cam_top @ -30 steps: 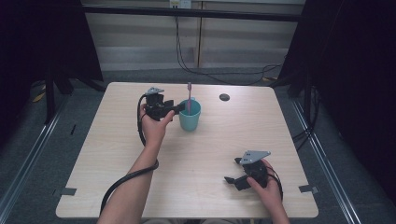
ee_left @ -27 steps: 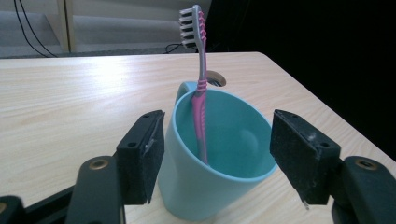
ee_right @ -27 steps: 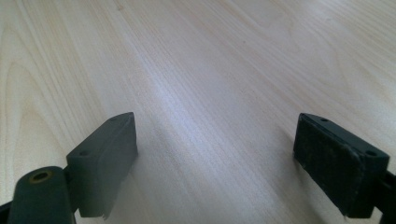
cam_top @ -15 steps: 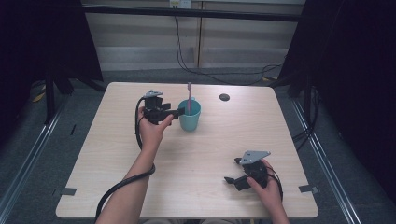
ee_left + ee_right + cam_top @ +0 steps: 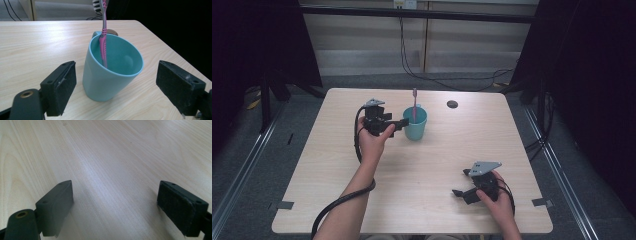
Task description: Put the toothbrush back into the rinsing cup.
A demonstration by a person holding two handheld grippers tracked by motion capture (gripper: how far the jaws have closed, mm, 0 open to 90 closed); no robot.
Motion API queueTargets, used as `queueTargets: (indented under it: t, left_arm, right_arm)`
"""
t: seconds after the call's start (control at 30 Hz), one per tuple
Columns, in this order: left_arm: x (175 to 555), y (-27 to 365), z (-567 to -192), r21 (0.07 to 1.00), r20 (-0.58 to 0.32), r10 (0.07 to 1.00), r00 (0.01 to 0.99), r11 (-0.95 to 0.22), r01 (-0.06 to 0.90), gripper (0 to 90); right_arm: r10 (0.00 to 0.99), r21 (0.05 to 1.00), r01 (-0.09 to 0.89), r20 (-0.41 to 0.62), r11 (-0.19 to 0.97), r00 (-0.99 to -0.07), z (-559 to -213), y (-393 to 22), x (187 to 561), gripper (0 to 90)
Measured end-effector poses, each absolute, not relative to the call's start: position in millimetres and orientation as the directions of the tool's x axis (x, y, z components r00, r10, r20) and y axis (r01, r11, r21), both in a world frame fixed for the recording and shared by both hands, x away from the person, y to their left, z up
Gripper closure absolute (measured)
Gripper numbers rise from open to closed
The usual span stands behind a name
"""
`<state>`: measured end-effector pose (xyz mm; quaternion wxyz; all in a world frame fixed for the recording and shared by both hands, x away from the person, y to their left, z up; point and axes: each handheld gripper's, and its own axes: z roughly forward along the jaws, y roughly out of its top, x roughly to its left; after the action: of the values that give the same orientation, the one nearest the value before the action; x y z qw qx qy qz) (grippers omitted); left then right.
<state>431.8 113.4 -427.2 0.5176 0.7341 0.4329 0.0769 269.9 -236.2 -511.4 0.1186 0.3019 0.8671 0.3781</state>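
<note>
Left gripper (image 5: 115, 82) jaws just opening, apart astride teal plastic cup (image 5: 112, 72), seemingly untouched; pink toothbrush (image 5: 103, 37) inside. Right gripper (image 5: 115, 205) jaws apart.

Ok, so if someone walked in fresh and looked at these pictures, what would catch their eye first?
Probably the teal cup near the far middle of the wooden table, with a pink toothbrush standing in it, bristles up. The left gripper sits right at the cup, its fingers having just been opening and now clear of its sides. The right gripper rests open near the table's front right corner.
</note>
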Motion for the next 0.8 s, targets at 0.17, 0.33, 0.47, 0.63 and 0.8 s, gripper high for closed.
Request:
queueTargets:
  t: [0.17, 0.33, 0.47, 0.63, 0.8]
  left_arm:
    - [429, 116, -428, 0.829, -0.325, 0.711, 0.623, -0.103, 0.549, 16.2]
    - [427, 119, -430, 0.825, -0.324, 0.715, 0.62, -0.107, 0.555, 16.2]
    - [424, 121, -429, 0.828, -0.315, 0.712, 0.628, -0.116, 0.548, 16.2]
    - [421, 124, -430, 0.828, -0.311, 0.709, 0.633, -0.126, 0.547, 16.2]
    - [418, 126, -432, 0.829, -0.298, 0.705, 0.643, -0.142, 0.541, 16.2]
  right_arm:
    - [0.613, 0.727, 0.434, 0.023, 0.532, -0.79, -511, -236, 270, 13.2]
    - [0.612, 0.727, 0.433, 0.023, 0.532, -0.79, -511, -236, 270, 13.2]
    - [0.612, 0.727, 0.433, 0.023, 0.532, -0.791, -511, -236, 270, 13.2]
    - [0.612, 0.727, 0.434, 0.023, 0.532, -0.791, -511, -236, 270, 13.2]
    - [0.612, 0.727, 0.434, 0.024, 0.532, -0.79, -511, -236, 270, 13.2]
